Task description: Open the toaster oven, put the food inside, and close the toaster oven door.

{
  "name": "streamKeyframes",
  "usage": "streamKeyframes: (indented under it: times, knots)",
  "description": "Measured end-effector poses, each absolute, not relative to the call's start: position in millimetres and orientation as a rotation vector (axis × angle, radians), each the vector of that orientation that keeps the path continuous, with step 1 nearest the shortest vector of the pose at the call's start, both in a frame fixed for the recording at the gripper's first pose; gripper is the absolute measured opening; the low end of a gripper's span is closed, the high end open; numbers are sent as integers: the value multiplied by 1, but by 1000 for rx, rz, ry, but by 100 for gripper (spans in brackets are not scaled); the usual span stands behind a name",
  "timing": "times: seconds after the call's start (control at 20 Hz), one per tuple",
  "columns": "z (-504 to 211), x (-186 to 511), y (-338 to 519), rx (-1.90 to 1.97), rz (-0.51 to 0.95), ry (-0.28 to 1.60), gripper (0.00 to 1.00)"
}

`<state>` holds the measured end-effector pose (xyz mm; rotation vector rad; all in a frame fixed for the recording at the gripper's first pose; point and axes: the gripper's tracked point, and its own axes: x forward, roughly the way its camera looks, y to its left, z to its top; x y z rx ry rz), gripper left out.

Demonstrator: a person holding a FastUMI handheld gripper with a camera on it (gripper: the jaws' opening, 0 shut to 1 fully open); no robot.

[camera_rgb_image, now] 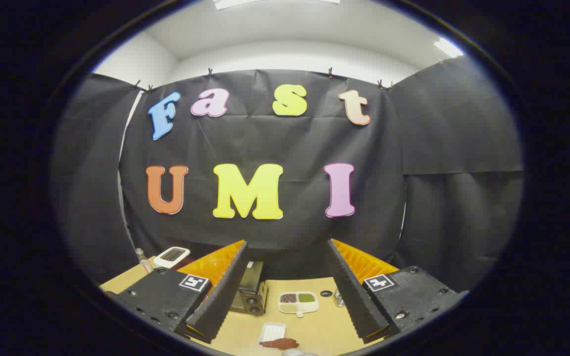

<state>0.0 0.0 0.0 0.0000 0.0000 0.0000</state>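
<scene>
A: Where is the toaster oven (251, 294) now?

B: It stands on the wooden table (322, 329), beyond the fingers, partly hidden behind the left finger (218, 296). I see only one dark metal side of it with some knobs low down. The door and its handle I cannot make out from here.

A: And the food?

B: I judge the food is the brown piece (279, 343) lying nearest to the camera, touching the small white tray (271, 331) at its near end. Both lie between the two fingers, lower than the tips. What kind of food it is I cannot tell.

A: What does the gripper (285, 254) do?

B: Its fingers stand wide apart and hold nothing. It is raised above the table, and everything is well apart from it.

A: How will the things handle?

B: The oven looks heavy and stiff, so it should stay in place when the door is pulled (the grip belongs on the door handle, once it comes in view). The brown piece looks flat, light and probably soft, so I would take it by the two long edges with gentle pressure. The white tray seems light and smooth and may slide on the wood.

A: Anything else on the table?

B: A divided dish (298, 302) with small coloured portions, just beside the oven, and a white device (171, 256) farther to the left.
</scene>
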Motion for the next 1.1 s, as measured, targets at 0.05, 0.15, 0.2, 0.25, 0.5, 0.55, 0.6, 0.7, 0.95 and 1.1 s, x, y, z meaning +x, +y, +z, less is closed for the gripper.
streamKeyframes:
  times: [0.05, 0.15, 0.2, 0.25, 0.5, 0.55, 0.6, 0.7, 0.95, 1.1]
  knots:
    - [0, 0, -1, -3, -6, 2, 99]
    - [1, 0, -1, -4, -7, 0, 99]
    - [1, 0, -1, -5, -8, 2, 99]
    - [-1, 0, 0, -4, -7, 6, 99]
    - [-5, 2, 3, 9, -2, 22, 99]
    - [-6, 2, 4, 10, -2, 22, 99]
    - [-5, 3, 5, 10, -5, 22, 99]
    - [-6, 6, 7, 10, -9, 27, 99]
    - [-15, 28, 44, 20, 2, 28, 99]
    - [-32, 52, 84, 14, 22, 43, 99]
